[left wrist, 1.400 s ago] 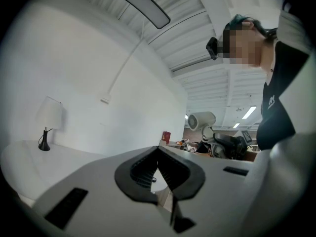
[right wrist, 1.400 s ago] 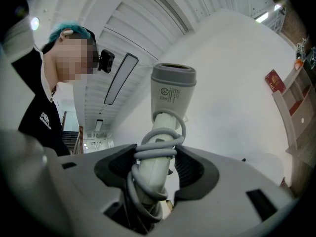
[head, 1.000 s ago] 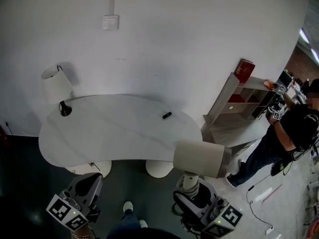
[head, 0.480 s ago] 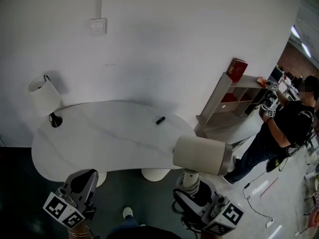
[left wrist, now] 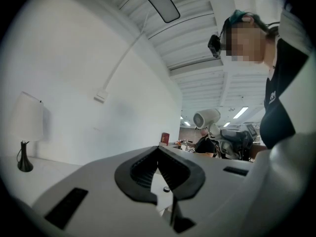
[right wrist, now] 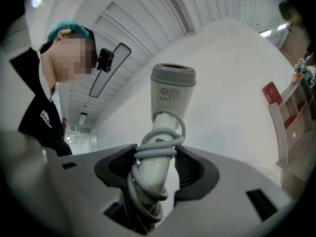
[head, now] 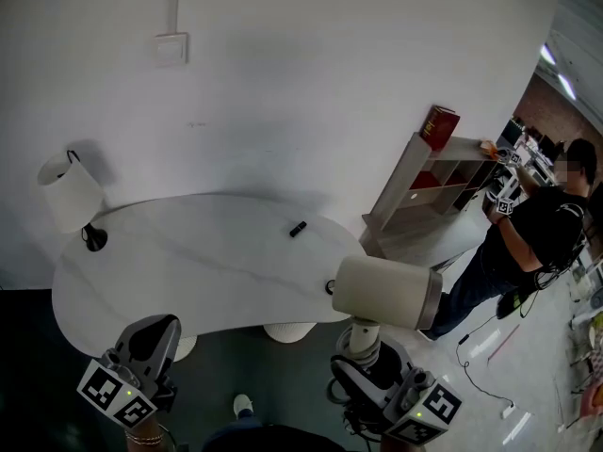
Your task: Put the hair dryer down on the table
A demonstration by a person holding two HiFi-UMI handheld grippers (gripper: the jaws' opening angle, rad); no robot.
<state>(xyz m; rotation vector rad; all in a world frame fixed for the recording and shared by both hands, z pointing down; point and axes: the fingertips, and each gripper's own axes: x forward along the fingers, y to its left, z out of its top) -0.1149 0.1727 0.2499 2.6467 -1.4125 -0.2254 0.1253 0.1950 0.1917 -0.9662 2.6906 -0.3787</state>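
Observation:
The beige hair dryer (head: pixel 386 292) hangs off the right end of the white table (head: pixel 188 262), barrel lying level. My right gripper (head: pixel 361 339) is shut on its handle from below. In the right gripper view the handle, wound with grey cord, stands between the pads of the right gripper (right wrist: pixel 157 157), and the hair dryer (right wrist: pixel 170 98) rises above them. My left gripper (head: pixel 154 330) is at the table's near left edge. In the left gripper view the left gripper (left wrist: pixel 158 151) has its tips together and holds nothing. The hair dryer (left wrist: pixel 206 118) shows far off.
A white lamp (head: pixel 68 196) stands at the table's far left end, and a small black object (head: pixel 298 228) lies near the back edge. A wooden shelf (head: pixel 424 196) with a red box (head: pixel 438 125) stands to the right, and a person (head: pixel 528 243) beside it. A wall backs the table.
The table and lamp have slid left in the head view. The hair dryer, still in my right gripper, has come a little closer to the table's right end. The left gripper has shifted left.

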